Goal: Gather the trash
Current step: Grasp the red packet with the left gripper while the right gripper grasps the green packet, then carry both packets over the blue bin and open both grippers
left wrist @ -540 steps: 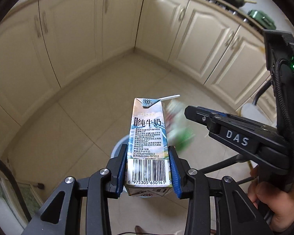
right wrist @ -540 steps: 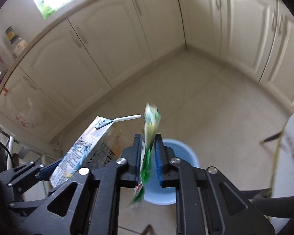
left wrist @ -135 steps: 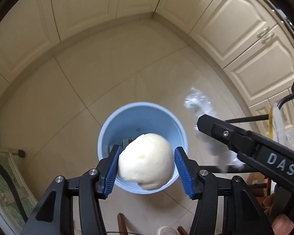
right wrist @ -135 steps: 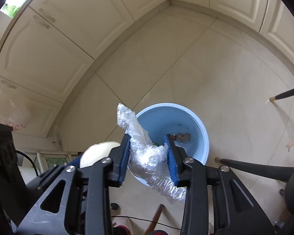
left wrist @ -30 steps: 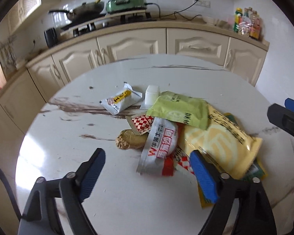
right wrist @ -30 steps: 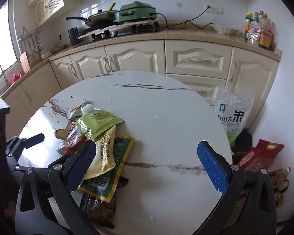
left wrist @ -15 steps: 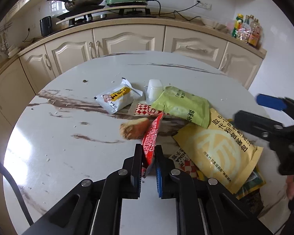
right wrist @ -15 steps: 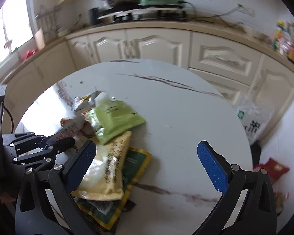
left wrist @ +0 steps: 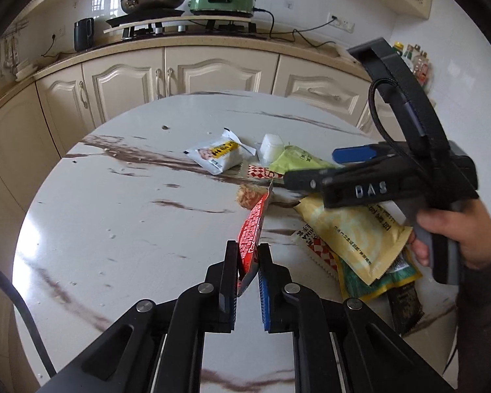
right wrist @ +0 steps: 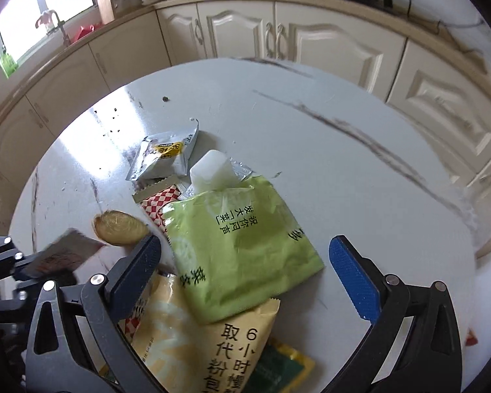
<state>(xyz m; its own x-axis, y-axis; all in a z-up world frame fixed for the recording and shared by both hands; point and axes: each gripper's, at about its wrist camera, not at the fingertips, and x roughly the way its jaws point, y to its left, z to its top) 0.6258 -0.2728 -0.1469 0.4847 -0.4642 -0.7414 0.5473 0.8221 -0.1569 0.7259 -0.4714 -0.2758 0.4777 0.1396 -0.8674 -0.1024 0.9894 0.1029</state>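
Left gripper [left wrist: 248, 263] pinches a flat red foil snack wrapper [left wrist: 254, 229], lifted clear of the round white marbled counter [left wrist: 114, 229]; right gripper [right wrist: 245, 268], jaws wide and empty, hovers above a light-green plastic pouch [right wrist: 242, 245] topping the litter pile; next move, likely, is lowering and closing on it.

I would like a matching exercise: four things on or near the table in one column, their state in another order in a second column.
Things:
1. red wrapper
2. green packet
3. yellow packet
4. right tongs

States:
A. open wide
B. partly under the green packet
C. pinched in the left tongs
D. lying on top of the pile

Pairs: 1-C, 2-D, 3-B, 4-A
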